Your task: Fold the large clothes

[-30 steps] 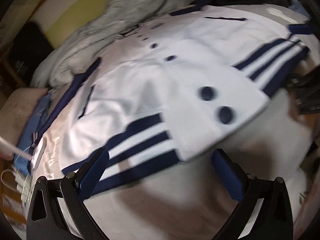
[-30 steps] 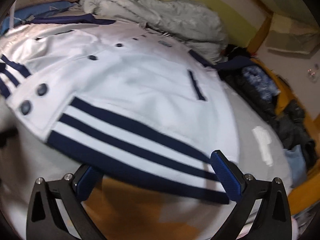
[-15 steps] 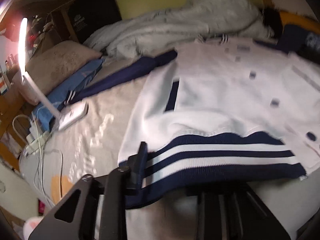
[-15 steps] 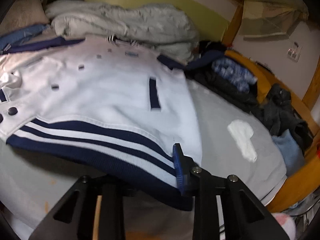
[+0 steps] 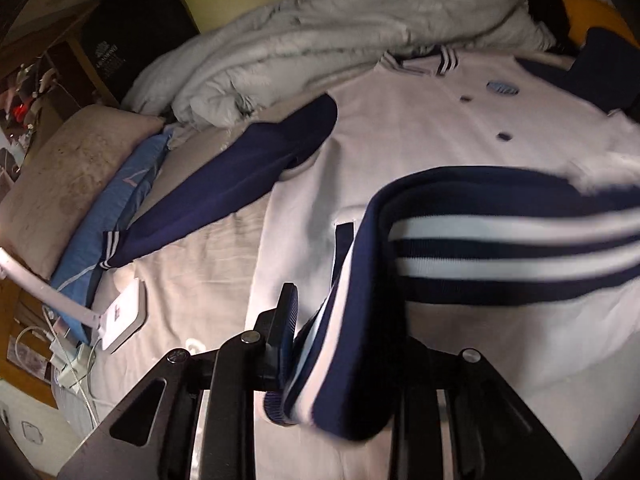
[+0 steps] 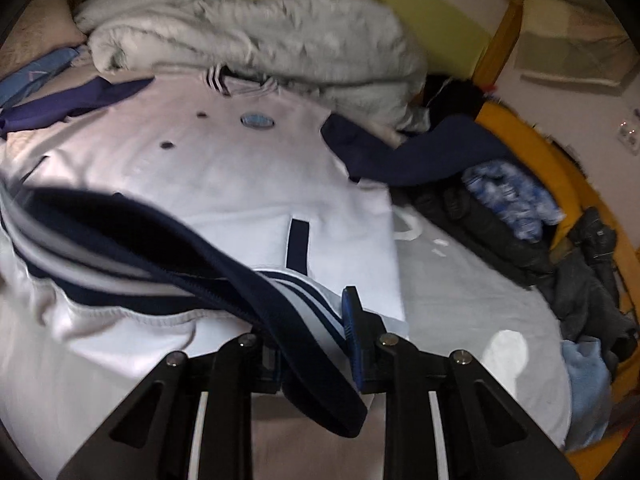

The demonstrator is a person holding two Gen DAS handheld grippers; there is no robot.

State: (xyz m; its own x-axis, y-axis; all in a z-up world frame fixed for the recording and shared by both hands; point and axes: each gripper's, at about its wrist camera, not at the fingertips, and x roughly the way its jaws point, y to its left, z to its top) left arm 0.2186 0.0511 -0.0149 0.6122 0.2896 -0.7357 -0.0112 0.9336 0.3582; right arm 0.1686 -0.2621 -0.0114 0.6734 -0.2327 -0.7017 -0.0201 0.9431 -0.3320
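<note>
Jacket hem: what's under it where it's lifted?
Under the striped hem lies the jacket's own white front, two buttons showing. Both hand-held grippers, left and right, clamp the hem. Lower buttons are covered.

A: Location type?
B: Home bedroom. Bed point(image 5: 192, 264) with pillow point(image 5: 68, 184), rumpled grey duvet point(image 6: 248, 36), clothes pile point(image 6: 532, 216) along the edge.
A: Anything else?
B: Desk lamp point(image 5: 120, 312), charger cables point(image 5: 60, 344) bedside.

Bare sheet point(image 5: 208, 264) lies open left of the jacket point(image 5: 400, 128); lamp point(image 5: 120, 312) and pillow point(image 5: 60, 184) crowd its edge, the duvet point(image 6: 240, 36) walls the far side, clothes point(image 6: 520, 216) block the right.
</note>
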